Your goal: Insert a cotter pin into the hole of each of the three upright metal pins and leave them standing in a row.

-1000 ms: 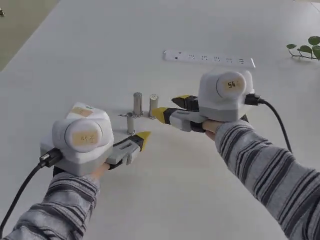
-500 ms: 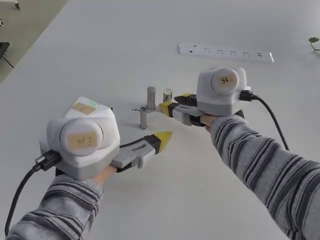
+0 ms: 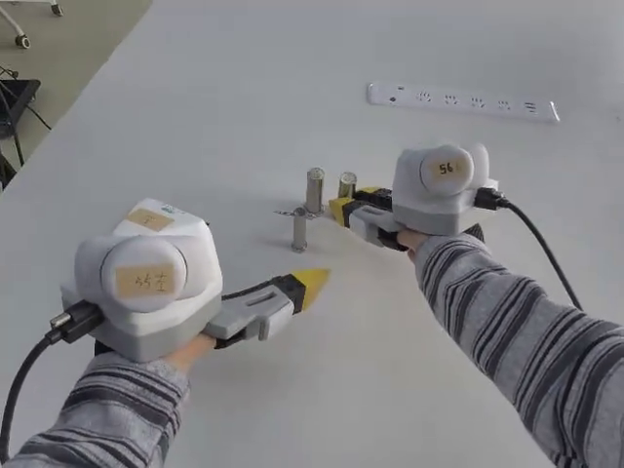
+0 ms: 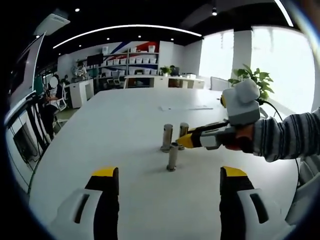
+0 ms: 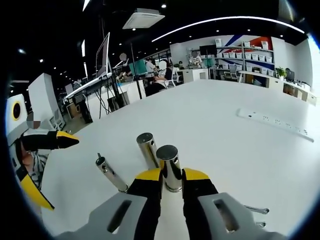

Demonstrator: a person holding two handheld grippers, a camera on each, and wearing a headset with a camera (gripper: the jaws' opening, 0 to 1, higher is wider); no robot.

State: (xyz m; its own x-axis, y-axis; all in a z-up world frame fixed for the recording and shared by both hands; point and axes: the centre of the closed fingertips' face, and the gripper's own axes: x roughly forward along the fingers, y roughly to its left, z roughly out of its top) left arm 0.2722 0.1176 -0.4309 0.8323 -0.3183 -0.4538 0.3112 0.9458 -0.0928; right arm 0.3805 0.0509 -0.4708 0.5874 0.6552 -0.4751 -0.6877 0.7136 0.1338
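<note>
Gripped pin (image 5: 169, 162): metal, upright on the surface (image 3: 195, 117), rightmost of the 3 in head view. It sits betw. the yellow-tipped jaws of the right hand-held gripper.
Right hand-held gripper (image 3: 342, 209): clenched on the gripped pin, jaws pressing its lower half from both sides, pin top clear above the tips. It comes in from the right, roughly level w/ the surface.
Second pin (image 3: 315, 190): upright, just left of the gripped pin, close but apart. In the right gripper view it stands just behind the gripped one.
Near pin (image 3: 300, 230): upright, shorter-looking, nearer the person and a bit left of the other two, so the 3 make a tight triangle, not a straight line.
Cotter pin (image 3: 285, 213): thin metal piece sticking out sideways to the left at the top of the near pin. Can't tell how far through it goes.
Loose cotter pins (image 5: 257, 210): thin metal bits lying flat on the surface near the right hand-held gripper's side. Too small to count for sure.
Left hand-held gripper (image 3: 312, 281): released, jaws wide apart in its own view, nothing betw. them. It is near-left of the pins, tips pointing at the near pin, well short of it.
Power strip (image 3: 463, 100): white, lying flat at the far right, well apart from the pins.
Sleeves (image 3: 507, 331): grey striped, on both arms.
Cable (image 3: 541, 244): black, off the back of the right hand-held gripper.
</note>
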